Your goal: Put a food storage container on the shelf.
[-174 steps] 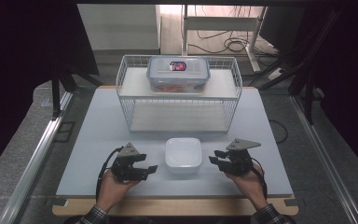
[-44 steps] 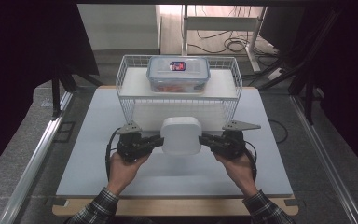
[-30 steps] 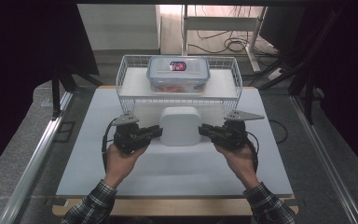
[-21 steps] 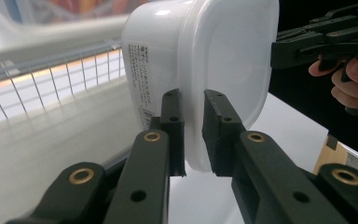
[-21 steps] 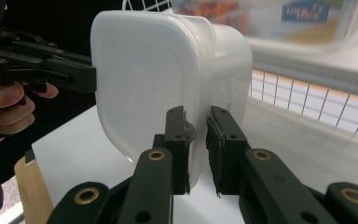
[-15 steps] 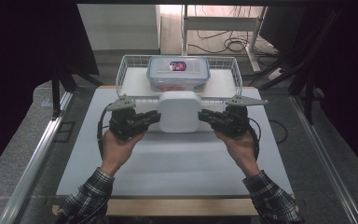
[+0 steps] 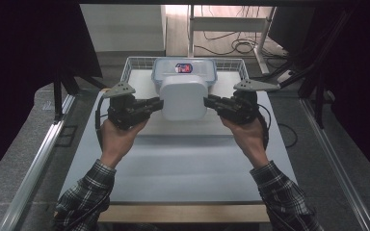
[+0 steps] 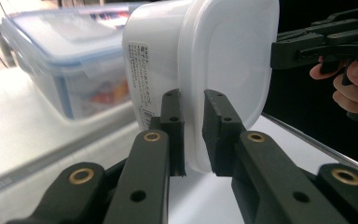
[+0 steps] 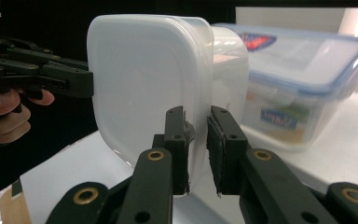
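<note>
A white lidded plastic container (image 7: 183,97) hangs in the air between both hands, tipped so its lid faces the person. My left gripper (image 7: 160,104) is shut on the container's left rim (image 8: 193,121). My right gripper (image 7: 207,102) is shut on its right rim (image 9: 196,135). In the left gripper view the container (image 8: 214,56) rises above the jaws, with the right gripper (image 8: 324,39) behind it. In the right gripper view the container (image 9: 144,79) rises the same way, with the left gripper (image 9: 32,70) at its far edge.
A white wire basket (image 7: 135,65) stands upside down at the back of the white table (image 7: 183,163). On it rests a clear box with a blue-trimmed lid (image 7: 185,70), just behind the held container. Dark curtains flank the table.
Both hands have lifted the white container higher and carried it away from the person toward the wire basket. Both grips on its rim are unchanged.
</note>
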Motion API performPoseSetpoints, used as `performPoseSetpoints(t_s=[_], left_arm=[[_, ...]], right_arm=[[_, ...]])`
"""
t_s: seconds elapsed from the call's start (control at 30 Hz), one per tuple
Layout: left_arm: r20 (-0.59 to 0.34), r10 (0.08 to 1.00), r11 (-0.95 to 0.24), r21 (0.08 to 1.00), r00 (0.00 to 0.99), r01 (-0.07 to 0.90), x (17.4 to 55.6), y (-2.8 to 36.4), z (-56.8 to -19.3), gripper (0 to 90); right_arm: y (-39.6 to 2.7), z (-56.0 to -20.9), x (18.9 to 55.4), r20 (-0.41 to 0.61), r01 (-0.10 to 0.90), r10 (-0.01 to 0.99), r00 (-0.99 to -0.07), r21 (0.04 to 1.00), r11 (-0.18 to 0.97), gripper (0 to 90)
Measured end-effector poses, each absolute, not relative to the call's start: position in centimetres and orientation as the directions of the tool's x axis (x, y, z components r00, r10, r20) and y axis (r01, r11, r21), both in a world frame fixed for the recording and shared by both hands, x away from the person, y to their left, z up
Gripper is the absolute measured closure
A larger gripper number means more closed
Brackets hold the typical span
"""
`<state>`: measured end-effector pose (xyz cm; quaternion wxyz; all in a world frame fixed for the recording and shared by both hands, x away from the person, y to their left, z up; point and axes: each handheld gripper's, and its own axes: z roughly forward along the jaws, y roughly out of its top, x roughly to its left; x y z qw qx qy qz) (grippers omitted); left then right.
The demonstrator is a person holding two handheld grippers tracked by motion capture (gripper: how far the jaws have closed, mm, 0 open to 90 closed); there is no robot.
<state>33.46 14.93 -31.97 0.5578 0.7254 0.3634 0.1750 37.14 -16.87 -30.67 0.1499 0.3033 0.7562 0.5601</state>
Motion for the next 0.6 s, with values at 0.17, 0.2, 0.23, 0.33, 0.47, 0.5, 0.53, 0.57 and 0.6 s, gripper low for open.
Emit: performPoseSetpoints(t_s=[0.17,0.2,0.23,0.33,0.47,0.5,0.53,0.57,0.6], left_arm=[[-0.141,0.728,-0.111,0.942,0.671,0.318,34.0,15.1,-30.6,79.5],[-0.137,0.729,-0.112,0.943,0.671,0.314,34.2,15.1,-30.4,79.5],[-0.137,0.729,-0.110,0.944,0.671,0.311,34.3,15.2,-30.2,79.5],[-0.125,0.729,-0.117,0.946,0.673,0.302,34.6,15.3,-29.5,79.6],[-0.121,0.732,-0.115,0.948,0.671,0.296,35.2,15.4,-28.7,79.5],[-0.122,0.732,-0.112,0.949,0.670,0.294,35.4,15.5,-28.5,79.6],[-0.122,0.732,-0.110,0.950,0.670,0.293,35.5,15.5,-28.4,79.5],[-0.121,0.732,-0.109,0.951,0.670,0.291,35.7,15.5,-28.2,79.6],[-0.121,0.732,-0.108,0.951,0.670,0.291,35.9,15.6,-28.1,79.5]], right_arm=[[-16.6,-29.5,37.9,0.111,0.280,0.628,-0.770,0.944,0.177,77.6],[-16.5,-29.2,38.0,0.111,0.278,0.628,-0.771,0.945,0.174,77.6],[-16.5,-29.0,38.1,0.111,0.277,0.629,-0.769,0.945,0.172,77.6],[-16.4,-28.5,38.6,0.110,0.273,0.632,-0.767,0.948,0.165,77.4],[-16.2,-27.7,39.1,0.108,0.266,0.638,-0.763,0.951,0.156,77.3],[-16.1,-27.5,39.2,0.106,0.264,0.641,-0.760,0.952,0.157,77.2],[-16.0,-27.2,39.4,0.103,0.260,0.643,-0.759,0.953,0.155,77.2],[-15.9,-27.1,39.5,0.102,0.260,0.645,-0.757,0.953,0.154,77.1],[-15.8,-26.9,39.6,0.102,0.258,0.647,-0.756,0.954,0.152,77.1]])
